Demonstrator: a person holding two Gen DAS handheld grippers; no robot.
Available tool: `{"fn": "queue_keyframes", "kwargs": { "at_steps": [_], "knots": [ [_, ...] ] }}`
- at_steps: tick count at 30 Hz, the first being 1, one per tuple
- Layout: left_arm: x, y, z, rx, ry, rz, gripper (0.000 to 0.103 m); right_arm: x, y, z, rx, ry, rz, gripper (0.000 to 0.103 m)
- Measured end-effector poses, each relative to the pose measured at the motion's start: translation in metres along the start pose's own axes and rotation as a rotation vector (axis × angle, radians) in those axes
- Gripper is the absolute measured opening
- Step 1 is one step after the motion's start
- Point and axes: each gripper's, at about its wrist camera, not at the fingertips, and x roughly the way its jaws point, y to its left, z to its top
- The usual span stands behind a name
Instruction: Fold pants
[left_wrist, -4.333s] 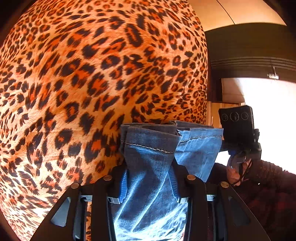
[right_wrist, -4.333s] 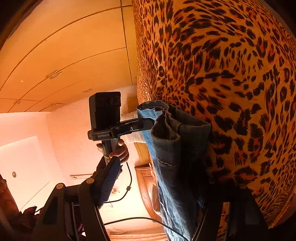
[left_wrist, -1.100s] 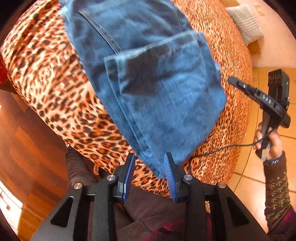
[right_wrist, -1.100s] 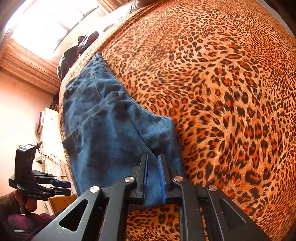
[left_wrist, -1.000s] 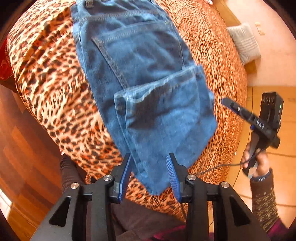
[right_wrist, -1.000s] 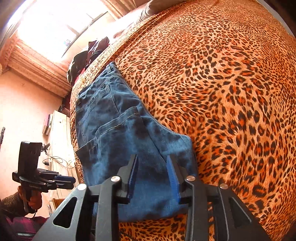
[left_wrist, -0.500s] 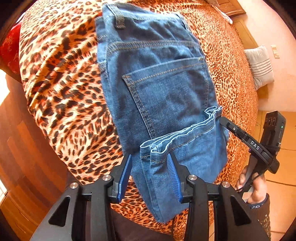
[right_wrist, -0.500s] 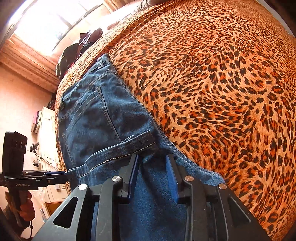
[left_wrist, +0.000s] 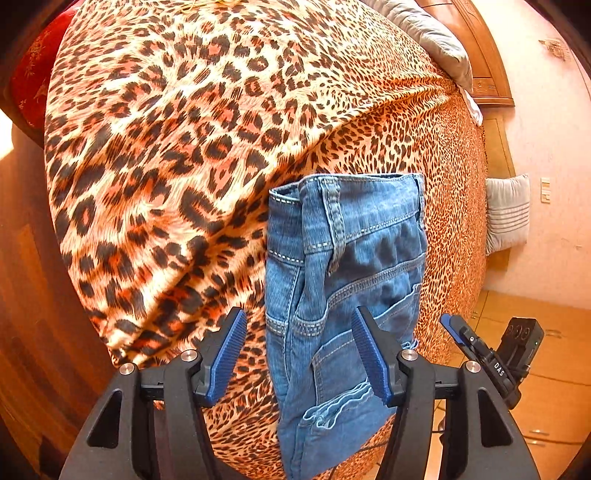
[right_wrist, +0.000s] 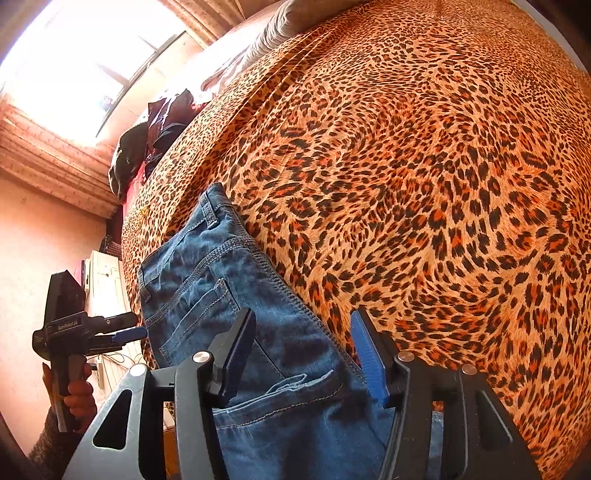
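Leopard-print fabric covers the bed (left_wrist: 177, 155) we work over, its orange and black spots running to every edge and draping down the near side. On it lie the pants (left_wrist: 343, 288), blue denim folded into a compact stack with the waistband, belt loops and a back pocket facing up and the leg hems laid across the near end; they sit near the bed's edge closest to us. Our left hand-held gripper (left_wrist: 297, 350) hangs just above the near part of the stack with its blue-padded jaws spread wide and nothing between them. Our right hand-held gripper (right_wrist: 301, 350) is likewise spread open over the folded hems, the denim showing through the gap, and we cannot tell whether its pads touch the cloth. Each camera catches the other tool beside the pants, and the right wrist view shows our left hand (right_wrist: 75, 398) wrapped around its handle. Around the bed we see a grey pillow (left_wrist: 424, 44) at the far end against a wooden headboard (left_wrist: 484, 66), a second grey striped cushion (left_wrist: 506, 214) by the pink wall, tiled floor (left_wrist: 546, 402) beyond the bed's corner, a bright window (right_wrist: 74, 66) and a heap of dark clothes (right_wrist: 147, 140) on the bed's far side.
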Motion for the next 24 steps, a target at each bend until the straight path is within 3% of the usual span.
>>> {"fn": "queue_keyframes", "kwargs": {
  "at_steps": [5,10,17,24],
  "knots": [
    [0.010,0.014,0.022,-0.072,0.022,-0.077,0.064,0.036,0.023,0.034,-0.030,0.061,0.022,0.063],
    [0.027,0.011,0.031,-0.048,0.040,-0.080,0.064,0.075,0.046,0.064,-0.053,0.125,0.053,0.063],
    [0.045,0.027,0.048,-0.126,0.044,-0.166,0.068,0.123,0.074,0.091,-0.112,0.216,0.128,0.066],
    [0.069,0.013,0.058,-0.101,0.026,-0.168,0.071,0.139,0.101,0.098,-0.241,0.260,0.065,0.067]
  ]
}}
